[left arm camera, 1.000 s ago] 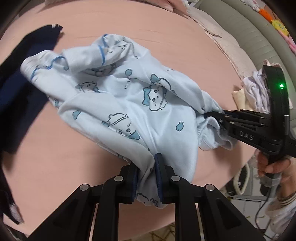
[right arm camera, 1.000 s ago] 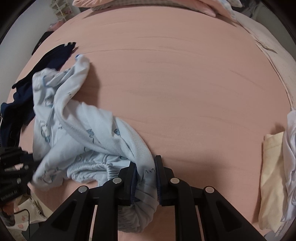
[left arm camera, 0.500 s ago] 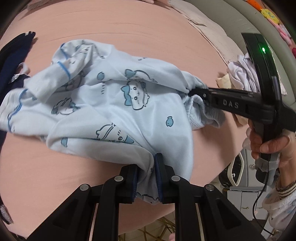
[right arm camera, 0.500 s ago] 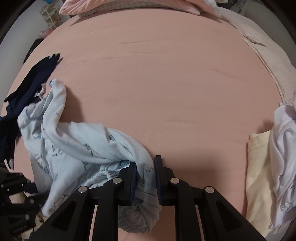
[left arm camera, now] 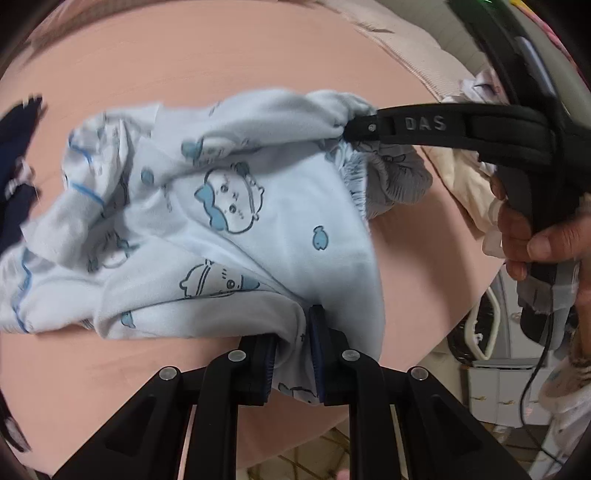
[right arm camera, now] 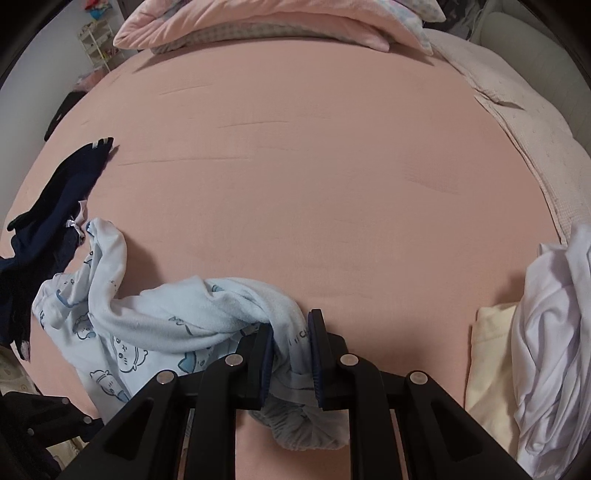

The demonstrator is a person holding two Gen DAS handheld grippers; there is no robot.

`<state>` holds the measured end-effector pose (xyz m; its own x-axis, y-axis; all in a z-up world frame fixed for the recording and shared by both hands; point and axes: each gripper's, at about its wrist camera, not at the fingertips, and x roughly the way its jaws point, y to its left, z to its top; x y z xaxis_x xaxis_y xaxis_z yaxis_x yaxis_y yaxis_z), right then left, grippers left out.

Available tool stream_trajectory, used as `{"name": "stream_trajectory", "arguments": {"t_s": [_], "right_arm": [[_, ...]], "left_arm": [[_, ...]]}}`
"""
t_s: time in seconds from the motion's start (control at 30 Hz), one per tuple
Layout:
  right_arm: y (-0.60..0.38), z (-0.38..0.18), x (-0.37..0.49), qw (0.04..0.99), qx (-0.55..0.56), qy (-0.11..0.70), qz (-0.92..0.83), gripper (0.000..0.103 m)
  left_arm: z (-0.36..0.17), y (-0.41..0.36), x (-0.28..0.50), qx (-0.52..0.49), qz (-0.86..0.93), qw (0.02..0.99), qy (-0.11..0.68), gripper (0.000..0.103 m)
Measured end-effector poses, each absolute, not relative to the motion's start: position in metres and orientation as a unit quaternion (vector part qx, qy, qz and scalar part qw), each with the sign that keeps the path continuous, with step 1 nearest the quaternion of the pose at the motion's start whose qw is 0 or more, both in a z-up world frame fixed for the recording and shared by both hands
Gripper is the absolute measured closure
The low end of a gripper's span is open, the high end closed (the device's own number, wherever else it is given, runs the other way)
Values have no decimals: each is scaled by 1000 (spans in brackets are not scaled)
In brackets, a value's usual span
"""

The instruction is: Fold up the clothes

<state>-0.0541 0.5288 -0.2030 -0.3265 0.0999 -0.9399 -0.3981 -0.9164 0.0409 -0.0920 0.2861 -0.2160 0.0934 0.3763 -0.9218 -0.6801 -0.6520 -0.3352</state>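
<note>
1. Left gripper (left arm camera: 293, 354) and right gripper (right arm camera: 291, 360) each clamp the pale-blue printed garment (left arm camera: 236, 221), bunched above the pink bed (right arm camera: 314, 166).
2. Spreading the grippers evenly would likely tauten it for flat laying.

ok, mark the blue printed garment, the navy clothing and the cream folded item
blue printed garment (left arm camera: 236, 206): left wrist view, on the cartoon print at mid-cloth.
navy clothing (right arm camera: 62, 192): right wrist view, on the dark fabric at the left of the bed.
cream folded item (right arm camera: 489, 354): right wrist view, on its flat top face.

Pink bed (right arm camera: 314, 166): blue garment (right arm camera: 155, 325), navy clothes (right arm camera: 55, 206), white pile (right arm camera: 554, 332), pillows (right arm camera: 266, 22).
</note>
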Motion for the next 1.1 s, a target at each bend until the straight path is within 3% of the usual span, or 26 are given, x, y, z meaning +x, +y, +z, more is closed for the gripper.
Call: {"name": "stream_trajectory", "arguments": {"t_s": [0.17,0.27,0.53,0.7,0.9,1.1], "right_arm": [[509,-220,-49,157,-569,123,798,88],[500,-226,-44,155,-569,126,798,88],[479,-231,-36,147,-561,147,801,85],[485,-206,-24,152,-557,184,795,55],[470,-190,-9,161,-544,191,801,53],[456,-177,-7,155,-534,200,806,51]], "left_arm": [[-236,259,-106,-677,627,384,14,88],[-236,250,-104,-667,636,388,4,87],[-226,251,-95,-650,650,389,58,87],[-226,266,-91,-651,656,375,75,87],[-195,278,-71,-591,692,373,182,85],[-181,268,-72,-585,693,379,185,64]]}}
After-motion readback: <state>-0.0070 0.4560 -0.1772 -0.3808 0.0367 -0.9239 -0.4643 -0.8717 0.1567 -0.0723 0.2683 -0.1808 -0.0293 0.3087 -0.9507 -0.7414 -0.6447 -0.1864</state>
